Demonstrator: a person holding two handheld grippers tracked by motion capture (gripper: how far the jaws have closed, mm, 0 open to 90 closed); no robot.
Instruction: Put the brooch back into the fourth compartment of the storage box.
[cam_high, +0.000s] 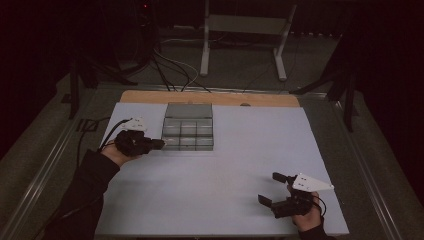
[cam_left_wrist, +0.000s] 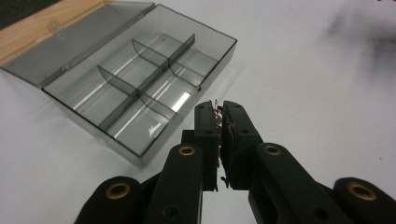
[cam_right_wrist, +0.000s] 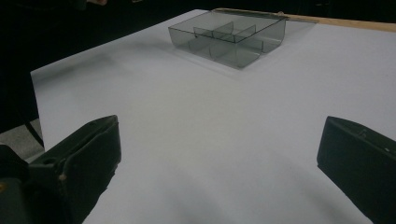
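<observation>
You're working in a lab-type recording space: dark, black-draped surroundings, loose cables (cam_high: 170, 67) trailing over the grey floor (cam_high: 240, 70), a white metal stand (cam_high: 245, 30) behind, and a white-covered table (cam_high: 225, 170) framed by metal rails (cam_high: 50, 155).

Glossy clear smoky plastic box (cam_left_wrist: 140, 88)

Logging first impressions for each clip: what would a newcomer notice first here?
A clear grey box with its lid open and six empty compartments sits at the far left of the white table. The left hand-held gripper is at the box's near left corner, jaws pinched on something small and metallic. The right hand-held gripper hangs wide open near the front right.
</observation>
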